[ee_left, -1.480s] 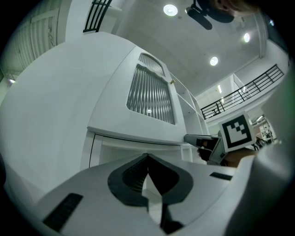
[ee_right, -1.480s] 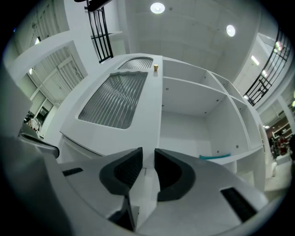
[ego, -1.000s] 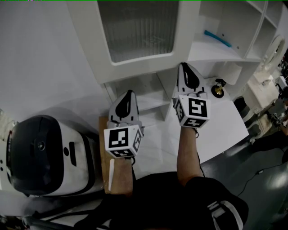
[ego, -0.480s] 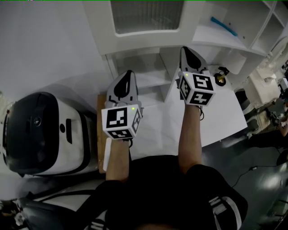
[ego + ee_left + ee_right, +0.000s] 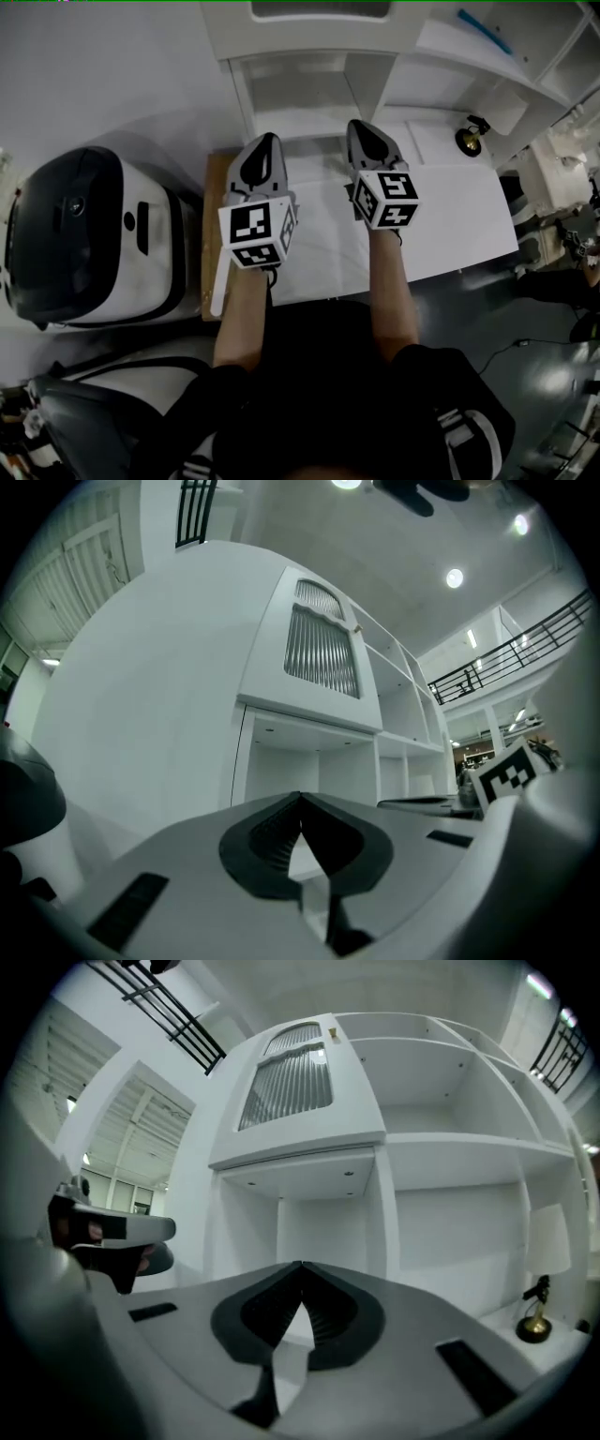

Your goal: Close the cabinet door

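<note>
Starting at the left gripper (image 5: 300,799), its jaws are pressed together tip to tip, with nothing between them. The right gripper (image 5: 302,1266) shows the same: jaws fully together and empty. In the head view the two grippers lie side by side, near each other but apart, each pointing level toward a white cabinet (image 5: 450,1194) and each carrying its marker cube at the back, with the person's bare forearms behind them.

Straight ahead of both grippers is an open, empty niche low in the cabinet. Above that niche sits the cabinet door (image 5: 292,1072), a white frame round a ribbed glass panel; from both gripper views it seems to lie flat against the cabinet front, well apart from either gripper and higher than both. To the right of the door, the cabinet's open shelves run on, and a thin blue item (image 5: 486,31) lies on one of them.

Below the grippers spreads a white desk (image 5: 450,225). A small brass object (image 5: 469,139) with a dark top stands at its far right, close to the cabinet. Left of the desk, a wooden board (image 5: 214,234) shows at the edge, and beyond it stands a bulky black-and-white machine (image 5: 94,234).
</note>
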Tool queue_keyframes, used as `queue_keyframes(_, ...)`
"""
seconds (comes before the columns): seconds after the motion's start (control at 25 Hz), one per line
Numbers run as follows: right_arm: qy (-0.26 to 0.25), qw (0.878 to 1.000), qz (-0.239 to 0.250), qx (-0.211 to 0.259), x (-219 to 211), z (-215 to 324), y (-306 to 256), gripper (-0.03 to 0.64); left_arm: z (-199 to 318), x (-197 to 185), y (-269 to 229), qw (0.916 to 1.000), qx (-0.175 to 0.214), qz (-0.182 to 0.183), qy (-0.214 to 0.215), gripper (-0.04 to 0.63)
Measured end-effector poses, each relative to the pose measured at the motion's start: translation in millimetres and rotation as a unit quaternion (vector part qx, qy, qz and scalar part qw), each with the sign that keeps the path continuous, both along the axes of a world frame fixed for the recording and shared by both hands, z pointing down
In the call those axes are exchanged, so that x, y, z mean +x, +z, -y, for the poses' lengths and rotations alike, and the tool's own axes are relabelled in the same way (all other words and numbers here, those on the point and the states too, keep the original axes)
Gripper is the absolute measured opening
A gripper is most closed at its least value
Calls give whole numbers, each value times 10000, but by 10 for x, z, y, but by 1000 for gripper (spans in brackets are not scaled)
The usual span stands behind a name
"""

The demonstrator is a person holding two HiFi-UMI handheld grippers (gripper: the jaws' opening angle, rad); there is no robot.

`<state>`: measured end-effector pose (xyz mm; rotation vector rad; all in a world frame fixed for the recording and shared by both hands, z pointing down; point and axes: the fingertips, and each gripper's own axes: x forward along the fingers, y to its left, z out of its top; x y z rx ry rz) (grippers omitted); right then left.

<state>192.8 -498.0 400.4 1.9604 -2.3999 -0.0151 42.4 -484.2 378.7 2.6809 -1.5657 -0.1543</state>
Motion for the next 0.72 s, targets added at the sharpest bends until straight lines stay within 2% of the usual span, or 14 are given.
queue_keyframes(0.16,-313,9994,15,-150,-181,-227,125,20,-124,66,79,9999,-58,72,77,12)
queue_keyframes(0.32,-371,9988,246,-189,-199,-436,125,18,-248,179,156,9994,-74,239,257,12)
queue_keyframes(0.72,-448,9984,347,-81,-253,-796,16,18,-489,329,67,9991,20,96,406,12)
